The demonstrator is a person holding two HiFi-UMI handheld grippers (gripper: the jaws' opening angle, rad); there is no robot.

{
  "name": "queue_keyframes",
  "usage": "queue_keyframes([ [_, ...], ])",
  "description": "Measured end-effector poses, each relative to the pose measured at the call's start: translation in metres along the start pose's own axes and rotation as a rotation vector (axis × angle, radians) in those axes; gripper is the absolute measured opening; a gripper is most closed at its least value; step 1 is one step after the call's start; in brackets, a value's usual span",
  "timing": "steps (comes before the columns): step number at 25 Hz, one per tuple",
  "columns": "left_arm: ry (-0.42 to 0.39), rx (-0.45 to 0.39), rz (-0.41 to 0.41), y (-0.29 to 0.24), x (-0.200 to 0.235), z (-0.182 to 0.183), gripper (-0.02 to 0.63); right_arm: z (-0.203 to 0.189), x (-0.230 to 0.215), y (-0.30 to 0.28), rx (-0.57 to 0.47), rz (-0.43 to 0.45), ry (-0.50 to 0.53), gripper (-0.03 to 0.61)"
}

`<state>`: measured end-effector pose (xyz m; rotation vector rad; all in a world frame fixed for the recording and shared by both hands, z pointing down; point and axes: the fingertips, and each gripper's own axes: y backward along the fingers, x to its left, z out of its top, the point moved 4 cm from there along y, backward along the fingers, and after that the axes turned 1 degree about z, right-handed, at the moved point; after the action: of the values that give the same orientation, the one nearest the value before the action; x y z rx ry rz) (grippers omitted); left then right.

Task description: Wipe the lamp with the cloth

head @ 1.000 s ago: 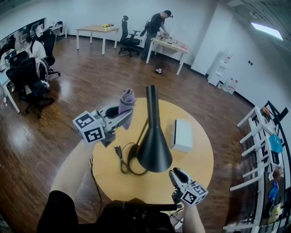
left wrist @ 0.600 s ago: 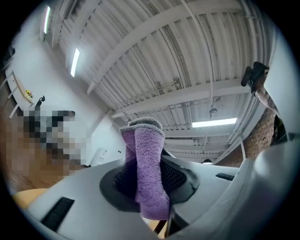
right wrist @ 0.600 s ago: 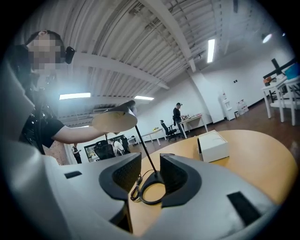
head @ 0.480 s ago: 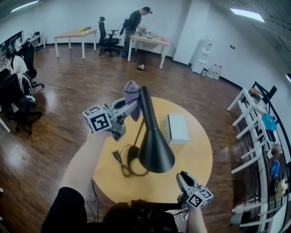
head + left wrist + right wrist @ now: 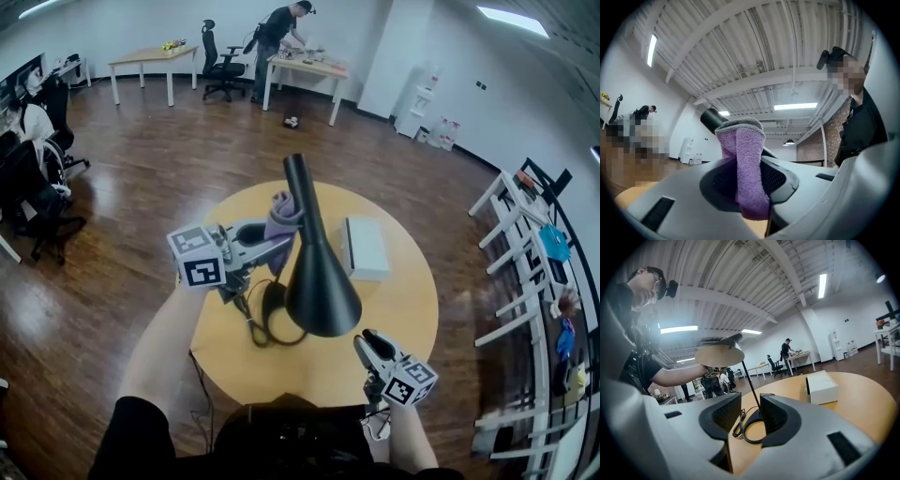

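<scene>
A black desk lamp point(image 5: 319, 286) with a cone shade and a tall neck stands on the round wooden table point(image 5: 412, 319). My left gripper point(image 5: 278, 242) is shut on a folded purple cloth point(image 5: 282, 216), and the cloth lies against the left side of the neck, above the shade. In the left gripper view the cloth point(image 5: 743, 168) stands up between the jaws of that gripper point(image 5: 745, 180), with the lamp neck point(image 5: 710, 120) right behind it. My right gripper point(image 5: 370, 345) hangs open at the table's near edge, apart from the lamp. From the right gripper point(image 5: 750, 416) the shade point(image 5: 719, 355) shows from below.
A white box point(image 5: 364, 248) lies on the table right of the lamp. The lamp's black cable point(image 5: 255, 323) coils at its base. A white drying rack point(image 5: 525, 244) stands at the right. Desks, chairs and a standing person point(image 5: 281, 28) are far back, and office chairs point(image 5: 33, 187) stand at the left.
My left gripper with the cloth went from left of the lamp to the top of its neck, then down the neck towards the shade. The right gripper stayed put.
</scene>
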<state>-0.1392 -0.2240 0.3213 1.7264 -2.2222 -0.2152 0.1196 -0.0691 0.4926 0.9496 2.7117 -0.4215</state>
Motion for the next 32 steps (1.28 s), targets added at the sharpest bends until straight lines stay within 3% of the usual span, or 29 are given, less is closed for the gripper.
queue_keyframes([
  [4,-0.045,0.103,-0.04,-0.002,-0.021,-0.017,0.089,0.0,0.002,-0.001,-0.005,0.015,0.001,0.13],
  [8,-0.019,0.124,-0.053,0.003,-0.025,-0.022,0.086,-0.006,0.007,-0.001,-0.014,0.014,-0.016,0.13],
  [15,0.201,0.118,-0.104,0.016,-0.027,-0.035,0.086,-0.021,0.016,0.011,-0.022,0.002,-0.044,0.13],
  [22,0.383,0.001,-0.058,0.035,-0.028,-0.064,0.086,-0.032,0.024,0.017,-0.014,-0.01,-0.056,0.13],
  [28,0.384,0.025,-0.044,0.041,-0.029,-0.078,0.086,-0.035,0.027,0.011,0.023,0.008,-0.043,0.13],
  [32,0.353,0.108,-0.059,0.043,-0.034,-0.091,0.086,-0.034,0.026,0.007,0.032,0.012,-0.037,0.13],
])
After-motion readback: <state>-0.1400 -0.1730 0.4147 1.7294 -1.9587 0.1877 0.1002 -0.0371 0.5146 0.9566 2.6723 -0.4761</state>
